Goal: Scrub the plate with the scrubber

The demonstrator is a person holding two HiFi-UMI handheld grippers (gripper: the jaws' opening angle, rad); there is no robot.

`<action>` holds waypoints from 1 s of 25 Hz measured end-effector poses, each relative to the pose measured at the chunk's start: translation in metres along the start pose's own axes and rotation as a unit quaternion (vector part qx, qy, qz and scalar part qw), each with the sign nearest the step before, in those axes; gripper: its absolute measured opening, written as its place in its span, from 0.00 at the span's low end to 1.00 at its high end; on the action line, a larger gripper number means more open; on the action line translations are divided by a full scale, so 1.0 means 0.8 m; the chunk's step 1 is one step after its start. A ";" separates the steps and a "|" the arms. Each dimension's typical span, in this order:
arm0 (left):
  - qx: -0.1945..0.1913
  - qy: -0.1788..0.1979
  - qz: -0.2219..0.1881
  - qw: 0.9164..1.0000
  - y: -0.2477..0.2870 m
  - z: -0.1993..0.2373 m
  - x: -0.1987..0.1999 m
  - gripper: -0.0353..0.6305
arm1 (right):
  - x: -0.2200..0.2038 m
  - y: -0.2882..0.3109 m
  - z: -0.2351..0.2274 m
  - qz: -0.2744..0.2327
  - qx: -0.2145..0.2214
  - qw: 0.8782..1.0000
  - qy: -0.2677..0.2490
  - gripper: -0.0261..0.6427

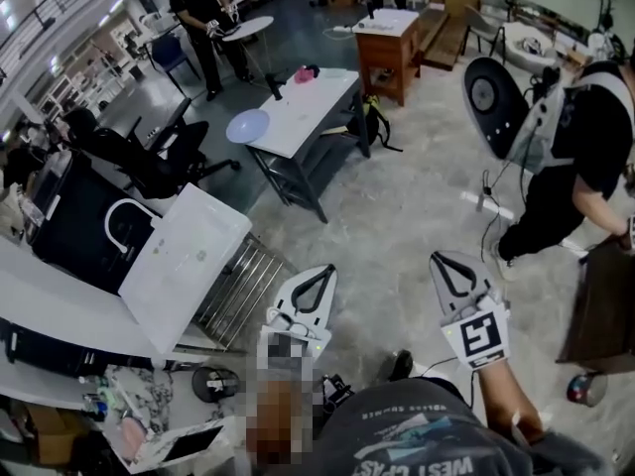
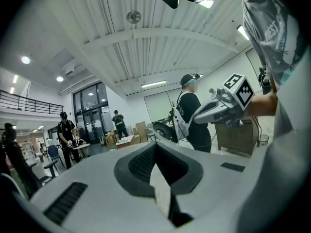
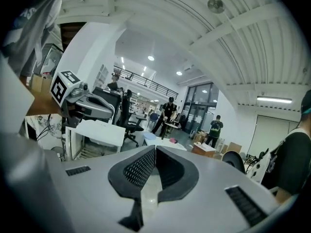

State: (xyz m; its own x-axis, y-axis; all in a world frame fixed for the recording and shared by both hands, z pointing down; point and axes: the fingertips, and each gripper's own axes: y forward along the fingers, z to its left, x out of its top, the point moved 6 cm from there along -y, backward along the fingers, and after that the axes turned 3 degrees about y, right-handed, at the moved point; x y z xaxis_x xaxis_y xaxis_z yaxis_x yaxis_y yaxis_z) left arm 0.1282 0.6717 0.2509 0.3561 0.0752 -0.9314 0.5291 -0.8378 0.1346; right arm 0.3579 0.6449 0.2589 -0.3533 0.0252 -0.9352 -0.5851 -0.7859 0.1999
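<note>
A light blue plate (image 1: 247,125) lies at the near left corner of a white table (image 1: 308,107) far ahead across the floor. A pink object (image 1: 304,73), perhaps the scrubber, sits at the table's far end. Both grippers are held at chest height, well short of that table. The left gripper (image 1: 316,278) is shut with nothing between its jaws, and so is the right gripper (image 1: 451,263). In the right gripper view its own gripper (image 3: 154,149) points toward the plate (image 3: 149,136) and the pink object (image 3: 172,140). The left gripper (image 2: 155,147) aims up at the hall.
A white sink unit with a faucet (image 1: 184,256) and a metal rack (image 1: 238,291) stand at the left. Black office chairs (image 1: 149,162) sit beyond it. A person in black (image 1: 575,157) bends at the right; another (image 1: 203,18) stands at the back. A wooden cabinet (image 1: 387,53) is behind the table.
</note>
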 end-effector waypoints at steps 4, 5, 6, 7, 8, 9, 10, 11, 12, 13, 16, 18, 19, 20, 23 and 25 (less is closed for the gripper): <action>0.011 0.015 0.014 1.000 0.028 0.001 0.008 0.06 | -0.012 0.016 -0.038 -0.007 0.013 1.000 -0.003 0.09; 0.011 0.019 0.021 1.000 0.031 -0.002 0.008 0.06 | -0.016 0.015 -0.044 -0.008 0.016 1.000 0.001 0.09; 0.009 0.022 0.028 0.999 0.033 -0.006 0.009 0.06 | -0.020 0.014 -0.047 -0.008 0.017 1.000 0.008 0.09; 0.008 0.023 0.034 0.999 0.035 -0.009 0.010 0.06 | -0.025 0.012 -0.051 -0.009 0.017 1.000 0.016 0.09; 0.009 0.024 0.037 0.999 0.039 -0.010 0.012 0.06 | -0.029 0.013 -0.054 -0.010 0.016 1.000 0.025 0.09; 0.011 0.026 0.038 0.999 0.043 -0.009 0.014 0.06 | -0.031 0.015 -0.058 -0.013 0.016 0.999 0.031 0.09; 0.011 0.030 0.038 0.999 0.050 -0.007 0.017 0.06 | -0.032 0.019 -0.063 -0.016 0.016 0.999 0.033 0.09; 0.010 0.036 0.038 0.999 0.057 -0.007 0.019 0.06 | -0.033 0.021 -0.067 -0.019 0.016 0.999 0.032 0.09; 0.006 0.041 0.040 0.998 0.064 -0.009 0.020 0.06 | -0.035 0.021 -0.072 -0.020 0.017 0.999 0.031 0.09; 0.000 0.044 0.043 0.998 0.073 -0.013 0.020 0.06 | -0.039 0.021 -0.078 -0.019 0.015 0.999 0.033 0.09; -0.020 0.049 0.045 0.998 0.103 -0.022 0.019 0.06 | -0.053 0.019 -0.097 -0.011 0.003 0.999 0.046 0.09; -0.033 0.051 0.038 0.997 0.123 -0.024 0.020 0.06 | -0.061 0.020 -0.108 -0.003 -0.008 0.999 0.049 0.09; -0.039 0.053 0.033 0.997 0.131 -0.023 0.021 0.06 | -0.064 0.021 -0.113 -0.001 -0.013 0.999 0.049 0.09; -0.044 0.053 0.027 0.997 0.140 -0.023 0.023 0.06 | -0.065 0.022 -0.117 0.000 -0.017 0.999 0.049 0.09; -0.056 0.054 0.009 0.997 0.161 -0.021 0.031 0.06 | -0.067 0.022 -0.127 0.003 -0.027 0.998 0.049 0.09; -0.061 0.052 0.003 0.997 0.173 -0.016 0.032 0.06 | -0.066 0.025 -0.133 0.005 -0.032 0.998 0.049 0.09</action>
State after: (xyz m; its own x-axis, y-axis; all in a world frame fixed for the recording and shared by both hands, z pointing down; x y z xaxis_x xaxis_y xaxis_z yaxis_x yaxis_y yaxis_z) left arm 0.2203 0.5647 0.2502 0.4337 0.1319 -0.8914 0.6141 -0.7671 0.1853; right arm 0.4428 0.5620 0.2814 -0.2852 -0.0412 -0.9576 -0.5328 -0.8236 0.1941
